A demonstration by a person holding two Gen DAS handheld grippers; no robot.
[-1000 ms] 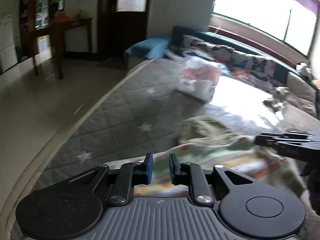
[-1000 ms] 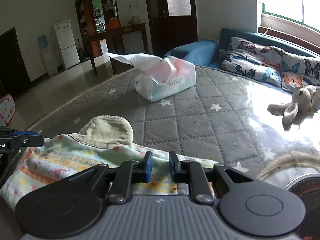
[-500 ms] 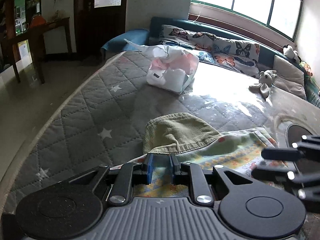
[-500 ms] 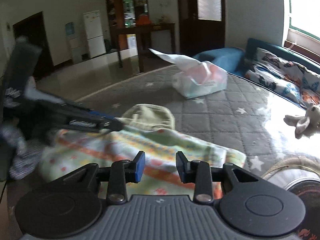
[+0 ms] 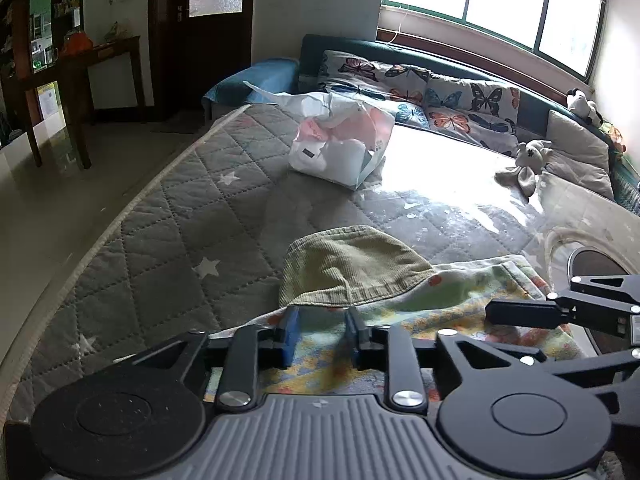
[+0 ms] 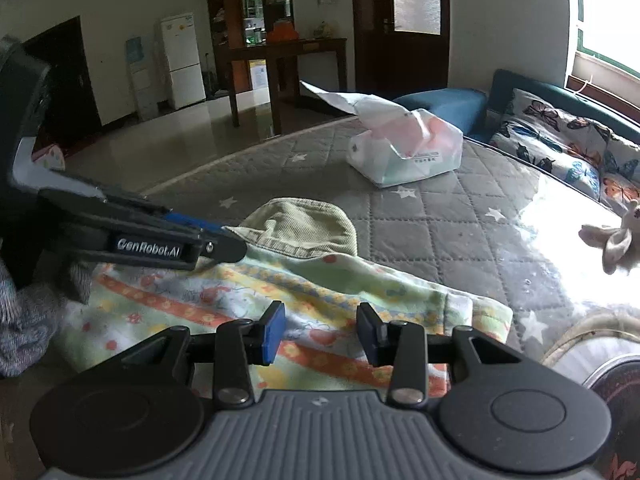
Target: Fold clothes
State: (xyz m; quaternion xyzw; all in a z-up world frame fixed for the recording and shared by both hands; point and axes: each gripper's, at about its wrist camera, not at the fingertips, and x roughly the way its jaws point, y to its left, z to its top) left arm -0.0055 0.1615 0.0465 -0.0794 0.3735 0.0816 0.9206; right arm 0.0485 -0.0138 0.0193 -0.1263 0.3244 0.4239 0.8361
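Cloth (image 6: 304,292), patterned, lies part-folded on bed (image 6: 460,208) w/ olive corduroy piece (image 5: 352,264) just behind. Left claw (image 5: 320,334) & right claw (image 6: 320,330) both released, hovering over near edge. Next fold prob. needs both to pinch near corners evenly, lift low, keep hem square.

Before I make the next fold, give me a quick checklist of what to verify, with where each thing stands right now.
1. Left gripper free of cloth: ok, fingers apart.
2. Right gripper free of cloth: ok, fingers apart.
3. Patterned garment lying flat on the quilted bed: ok.
4. Green corduroy piece smoothed: cannot tell, its near edge sits under the patterned garment.
5. Plastic bag away from the garment: ok.
6. Grippers apart from each other: ok.
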